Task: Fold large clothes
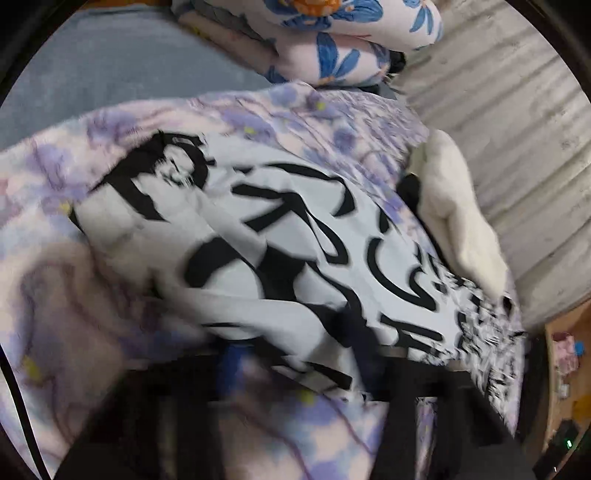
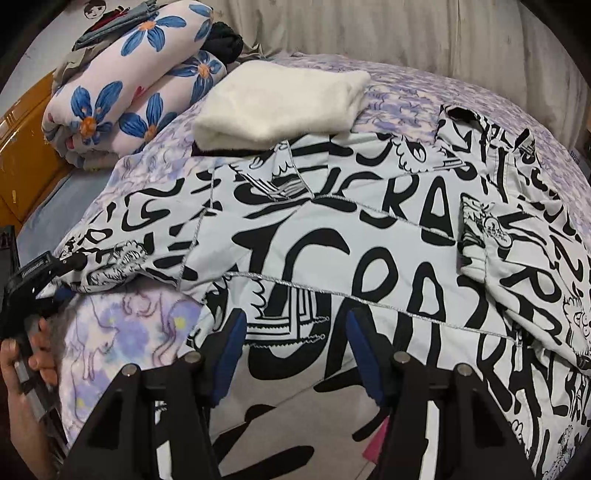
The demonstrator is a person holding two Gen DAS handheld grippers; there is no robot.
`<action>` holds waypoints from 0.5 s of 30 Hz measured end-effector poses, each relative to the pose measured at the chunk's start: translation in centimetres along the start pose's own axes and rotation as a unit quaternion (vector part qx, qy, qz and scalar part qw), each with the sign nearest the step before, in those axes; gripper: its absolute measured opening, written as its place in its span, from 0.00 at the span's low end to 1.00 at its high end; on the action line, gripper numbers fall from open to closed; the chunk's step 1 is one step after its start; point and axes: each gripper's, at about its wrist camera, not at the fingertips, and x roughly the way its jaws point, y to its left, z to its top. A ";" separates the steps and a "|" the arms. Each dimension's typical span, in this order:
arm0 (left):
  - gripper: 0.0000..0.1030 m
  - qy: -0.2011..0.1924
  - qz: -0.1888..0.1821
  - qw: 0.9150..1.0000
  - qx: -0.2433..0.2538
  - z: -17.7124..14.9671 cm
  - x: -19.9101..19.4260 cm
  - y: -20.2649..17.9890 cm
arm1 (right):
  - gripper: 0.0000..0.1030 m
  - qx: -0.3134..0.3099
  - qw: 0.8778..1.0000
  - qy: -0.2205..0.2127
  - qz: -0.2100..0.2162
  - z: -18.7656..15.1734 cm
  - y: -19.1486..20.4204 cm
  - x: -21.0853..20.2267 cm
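A large white garment with bold black lettering (image 2: 332, 236) lies spread over a bed with a purple floral blanket (image 2: 122, 332). In the right wrist view my right gripper (image 2: 295, 350) is open, its blue-padded fingers (image 2: 229, 350) spread just above the garment's near part. My left gripper (image 2: 70, 264) shows at the far left of that view, shut on the garment's left edge, a hand behind it. The left wrist view is blurred; the garment (image 1: 295, 236) fills its middle and the left gripper (image 1: 306, 354) sits at its near edge with cloth between dark fingers.
A folded cream fleece (image 2: 280, 107) lies on the bed behind the garment. A rolled blue-flowered quilt (image 2: 129, 88) with clothes on top sits at the back left. A grey curtain (image 2: 406, 29) hangs behind. An orange cabinet (image 2: 26, 147) stands left.
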 end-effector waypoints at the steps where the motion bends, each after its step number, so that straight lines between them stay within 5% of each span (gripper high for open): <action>1: 0.15 -0.006 0.010 1.000 0.004 0.2 0.1 -0.3 | 0.55 0.003 1.000 0.002 0.001 -0.2 -0.2 0.1; 4: 0.07 -0.051 0.049 0.996 0.053 0.5 -1.0 -3.2 | 0.55 0.010 1.000 0.002 0.002 -0.5 -1.0 0.1; 7: 0.06 -0.109 0.072 0.983 0.133 -0.1 -3.6 -8.1 | 0.55 0.021 1.000 0.000 0.003 -0.8 -1.9 -0.2; 11: 0.06 -0.165 0.038 0.957 0.236 -2.0 -7.2 -17.0 | 0.55 0.041 0.999 -0.008 0.006 -1.4 -3.9 -1.1; 15: 0.06 -0.177 -0.018 0.934 0.310 -5.2 -8.8 -24.9 | 0.55 0.072 0.997 -0.017 0.007 -2.1 -6.6 -2.1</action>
